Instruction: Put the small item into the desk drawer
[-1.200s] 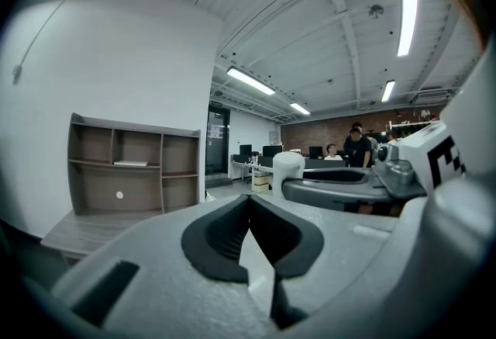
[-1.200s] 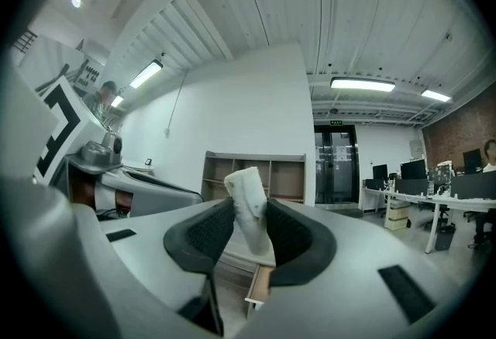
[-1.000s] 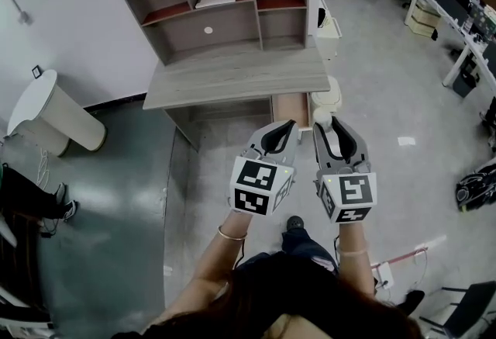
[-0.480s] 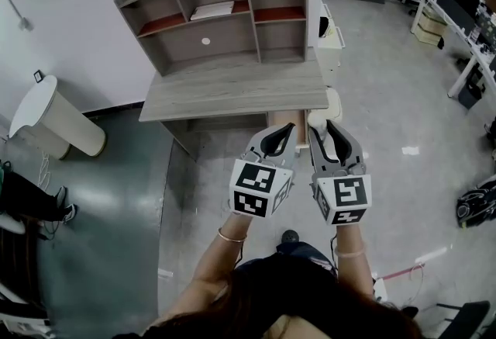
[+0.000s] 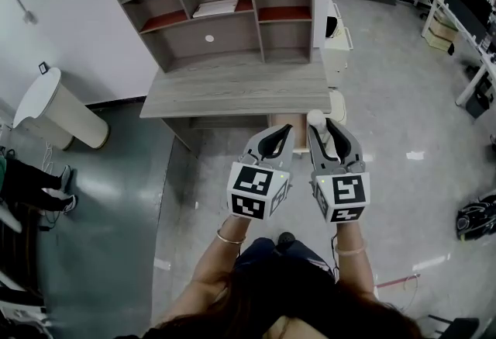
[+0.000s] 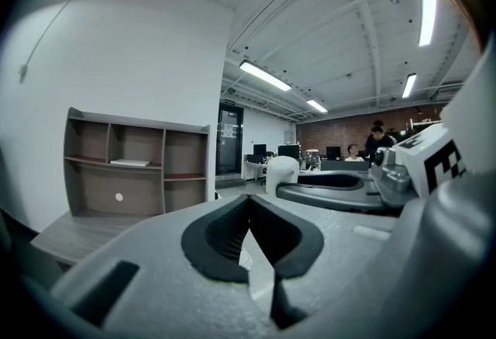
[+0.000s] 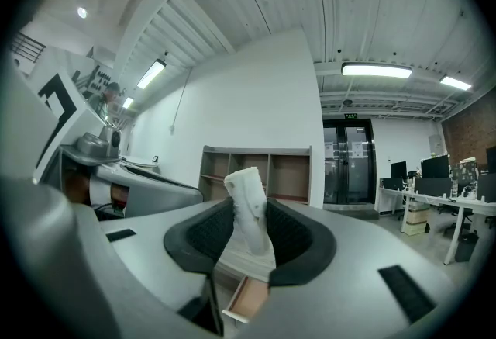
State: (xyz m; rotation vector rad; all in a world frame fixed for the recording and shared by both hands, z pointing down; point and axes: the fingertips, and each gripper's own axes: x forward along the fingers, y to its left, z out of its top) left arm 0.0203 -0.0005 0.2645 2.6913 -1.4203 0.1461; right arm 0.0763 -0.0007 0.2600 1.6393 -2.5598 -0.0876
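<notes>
A grey wooden desk [image 5: 232, 89] with a shelf hutch [image 5: 225, 4] stands ahead of me. Its open drawer [image 5: 295, 122] shows under the desktop's right end, mostly hidden behind my grippers; in the right gripper view the drawer [image 7: 248, 297] lies below the jaws. My right gripper [image 5: 324, 129] [image 7: 249, 225] is shut on a small white cylindrical item [image 5: 315, 119] [image 7: 249, 213], which stands upright above the pads. My left gripper [image 5: 288, 129] [image 6: 249, 199] is beside it, shut and holding nothing. Both are held level in front of the desk.
A white flat item [image 5: 215, 7] lies on a hutch shelf. A white round stand [image 5: 54, 108] is at the left, a white cabinet [image 5: 337, 27] right of the desk. Office desks with monitors [image 5: 465, 12] line the far right. A dark bag [image 5: 474, 215] lies on the floor.
Both grippers have moved forward toward the desk, side by side, so the drawer is more covered by them. The white item stays in the right jaws.
</notes>
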